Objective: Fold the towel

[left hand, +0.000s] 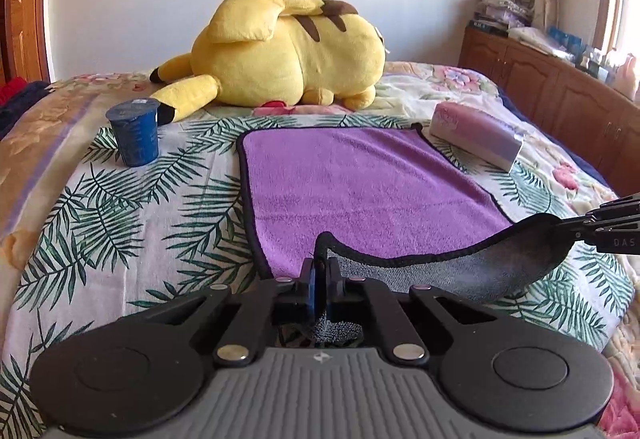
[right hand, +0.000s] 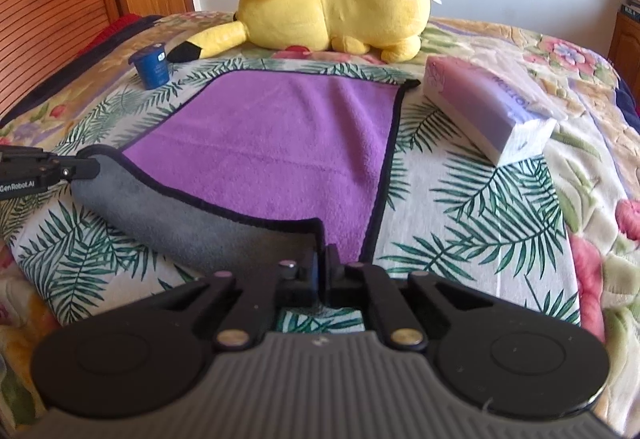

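Leafy bedding [left hand: 120, 223] carries a blue cup [left hand: 134, 133], the purple towel [left hand: 360, 183] at centre, and a tissue pack [left hand: 478, 135]. Left gripper [left hand: 319, 271] and right gripper [right hand: 322, 267] each pinch a near corner, grey underside lifted. Carrying both corners forward level should land them squarely on the far edge.

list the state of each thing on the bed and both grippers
towel: mostly flat, purple side up, near edge lifted, grey underside showing
left gripper: shut on near left corner
right gripper: shut on near right corner
blue cup: upright, lid on
plush toy: lying down
tissue pack: lying flat
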`<state>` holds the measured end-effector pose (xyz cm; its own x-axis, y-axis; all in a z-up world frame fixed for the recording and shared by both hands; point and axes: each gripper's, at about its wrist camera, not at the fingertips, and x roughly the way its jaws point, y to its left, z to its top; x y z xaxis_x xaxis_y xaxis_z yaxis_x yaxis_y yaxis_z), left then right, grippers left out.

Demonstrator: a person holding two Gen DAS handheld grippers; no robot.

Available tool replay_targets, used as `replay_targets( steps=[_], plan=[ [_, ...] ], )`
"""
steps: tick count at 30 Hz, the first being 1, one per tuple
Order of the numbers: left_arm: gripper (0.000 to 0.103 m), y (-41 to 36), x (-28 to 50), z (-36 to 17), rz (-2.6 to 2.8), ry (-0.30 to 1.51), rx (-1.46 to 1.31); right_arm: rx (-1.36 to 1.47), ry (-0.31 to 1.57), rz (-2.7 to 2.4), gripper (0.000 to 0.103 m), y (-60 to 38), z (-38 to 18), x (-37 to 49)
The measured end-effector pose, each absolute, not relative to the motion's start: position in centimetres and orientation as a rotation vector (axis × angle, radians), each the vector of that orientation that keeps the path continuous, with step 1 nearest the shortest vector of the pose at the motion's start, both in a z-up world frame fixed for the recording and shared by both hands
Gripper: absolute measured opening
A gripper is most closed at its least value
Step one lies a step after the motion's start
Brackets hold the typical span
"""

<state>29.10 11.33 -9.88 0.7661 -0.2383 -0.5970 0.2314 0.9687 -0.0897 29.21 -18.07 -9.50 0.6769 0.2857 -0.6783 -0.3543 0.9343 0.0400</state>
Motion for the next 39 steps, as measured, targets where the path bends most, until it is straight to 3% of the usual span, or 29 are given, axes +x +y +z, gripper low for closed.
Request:
replay_targets(
  steps=[23,39],
  plan=[
    [0.000,10.5,29.4,-7.2,-0.245,0.570,0.019,-0.139,0.602,0.415,0.003,-16.7,-7.0,30.2],
    [0.000,11.0,34.2,-4.8,-0.275,0.514,0.018,-0.211,0.533,0.408,0.003,-15.5,-4.9,34.8]
  ],
)
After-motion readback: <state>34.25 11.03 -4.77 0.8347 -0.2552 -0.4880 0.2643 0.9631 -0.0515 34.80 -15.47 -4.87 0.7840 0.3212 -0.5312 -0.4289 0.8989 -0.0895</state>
